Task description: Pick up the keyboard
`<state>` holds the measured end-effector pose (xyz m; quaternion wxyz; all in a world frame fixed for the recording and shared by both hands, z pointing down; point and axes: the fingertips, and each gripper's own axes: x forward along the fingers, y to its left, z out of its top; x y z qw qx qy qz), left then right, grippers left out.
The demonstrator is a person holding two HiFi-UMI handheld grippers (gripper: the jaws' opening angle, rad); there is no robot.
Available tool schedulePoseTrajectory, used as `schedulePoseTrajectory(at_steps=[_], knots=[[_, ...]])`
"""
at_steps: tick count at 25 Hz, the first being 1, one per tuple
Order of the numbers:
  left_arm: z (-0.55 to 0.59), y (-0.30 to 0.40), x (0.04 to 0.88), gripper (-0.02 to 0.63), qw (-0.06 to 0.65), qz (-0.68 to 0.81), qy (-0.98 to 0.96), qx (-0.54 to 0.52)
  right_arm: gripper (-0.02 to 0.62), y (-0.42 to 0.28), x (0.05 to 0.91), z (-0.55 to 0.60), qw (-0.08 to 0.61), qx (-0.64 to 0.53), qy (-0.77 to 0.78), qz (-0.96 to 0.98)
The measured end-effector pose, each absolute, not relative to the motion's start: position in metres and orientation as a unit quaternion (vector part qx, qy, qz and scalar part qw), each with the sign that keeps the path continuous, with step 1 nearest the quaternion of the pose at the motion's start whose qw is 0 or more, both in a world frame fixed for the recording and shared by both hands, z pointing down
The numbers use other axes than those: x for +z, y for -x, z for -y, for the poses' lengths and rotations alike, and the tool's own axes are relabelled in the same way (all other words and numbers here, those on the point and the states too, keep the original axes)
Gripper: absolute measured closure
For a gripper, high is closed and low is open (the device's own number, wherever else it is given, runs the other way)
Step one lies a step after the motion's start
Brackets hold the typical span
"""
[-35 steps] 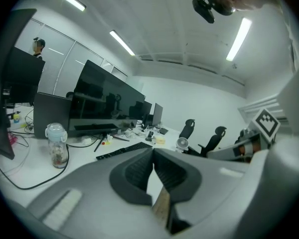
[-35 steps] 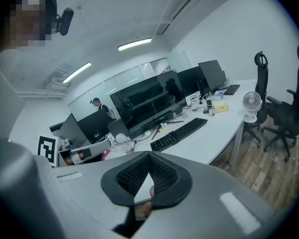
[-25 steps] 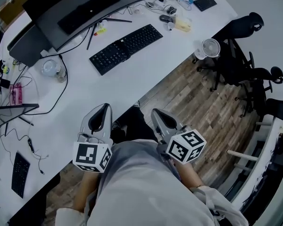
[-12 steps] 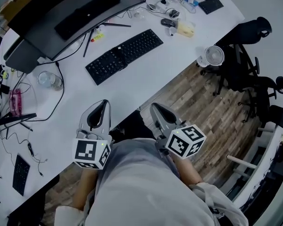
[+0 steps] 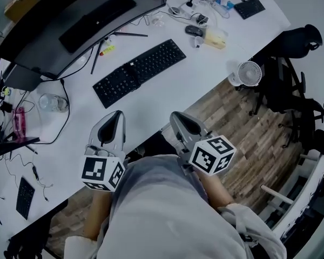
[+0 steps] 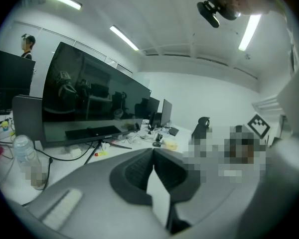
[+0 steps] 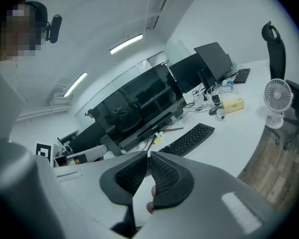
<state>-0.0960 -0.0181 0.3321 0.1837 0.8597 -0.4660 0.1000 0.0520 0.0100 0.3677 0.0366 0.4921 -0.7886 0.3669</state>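
Note:
A black keyboard (image 5: 139,70) lies at a slant on the white desk (image 5: 205,74), in front of the wide curved monitor (image 5: 70,23). It also shows in the right gripper view, where the keyboard (image 7: 188,139) is just beyond the jaws. My left gripper (image 5: 117,115) hovers over the desk's near edge, short of the keyboard, shut and empty; its jaws meet in the left gripper view (image 6: 153,151). My right gripper (image 5: 176,115) is beside it over the desk's rim. Its jaws have just been opening by a sliver, but the tips (image 7: 148,154) still meet with nothing between them.
A mouse (image 5: 193,30) and a pale box (image 5: 216,38) lie right of the keyboard. A clear bottle (image 5: 51,102) and cables lie to the left. A small fan (image 5: 249,73) and black office chairs (image 5: 291,74) stand on the wooden floor at right.
Both grippers have moved forward toward the desk. The keyboard now sits lower and closer in the head view. Nothing has been taken hold of.

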Motion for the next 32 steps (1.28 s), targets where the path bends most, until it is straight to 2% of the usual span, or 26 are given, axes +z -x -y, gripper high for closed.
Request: schedulePoseTrajectory(at_steps=[10, 16, 22, 27, 32], knots=[[0.06, 0.056, 0.337, 0.606, 0.169, 0.492, -0.846, 0.116, 0.565, -0.095, 0.384, 0.036, 0.03, 0.382, -0.455, 0.804], [0.089, 0.056, 0.333, 0.606, 0.133, 0.521, -0.834, 0.122, 0.56, -0.111, 0.401, 0.052, 0.032, 0.4, -0.441, 0.803], [0.105, 0.064, 0.332, 0.606, 0.085, 0.524, -0.831, 0.167, 0.56, -0.109, 0.414, 0.057, 0.037, 0.421, -0.429, 0.799], [0.118, 0.066, 0.345, 0.606, 0.079, 0.517, -0.832, 0.183, 0.56, -0.107, 0.425, 0.061, 0.056, 0.423, -0.421, 0.801], [0.135, 0.063, 0.359, 0.606, 0.071, 0.482, -0.846, 0.216, 0.551, -0.101, 0.433, 0.068, 0.047, 0.442, -0.42, 0.791]])
